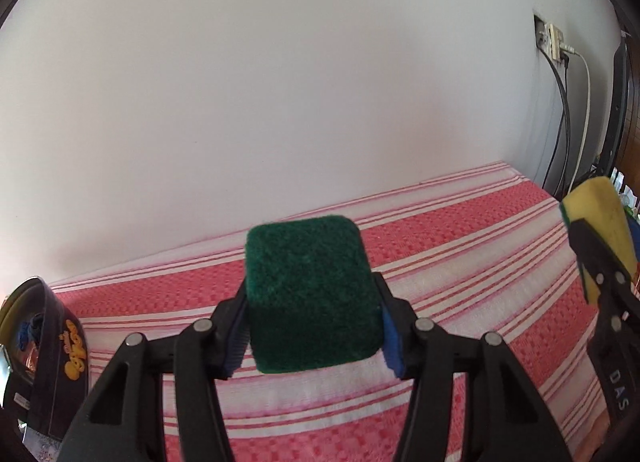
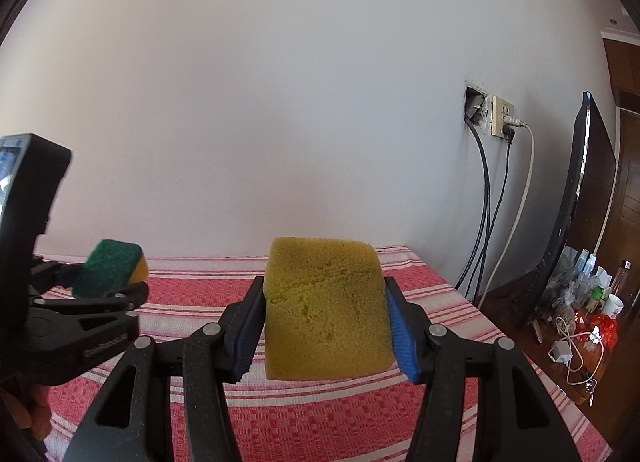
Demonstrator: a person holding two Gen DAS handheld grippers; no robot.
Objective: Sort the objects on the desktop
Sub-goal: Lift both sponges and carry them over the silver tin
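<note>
My left gripper (image 1: 312, 302) clamps a sponge (image 1: 312, 294), green scouring face toward me, above the striped cloth (image 1: 480, 262). To its right, my right gripper (image 2: 326, 322) grips a second sponge (image 2: 326, 310), yellow face showing.

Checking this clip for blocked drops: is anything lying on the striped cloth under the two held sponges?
Nothing visible. The green-faced sponge in the left gripper and the yellow sponge in the right gripper hang over bare red-and-white striped cloth; a dark cap sits far left.
</note>
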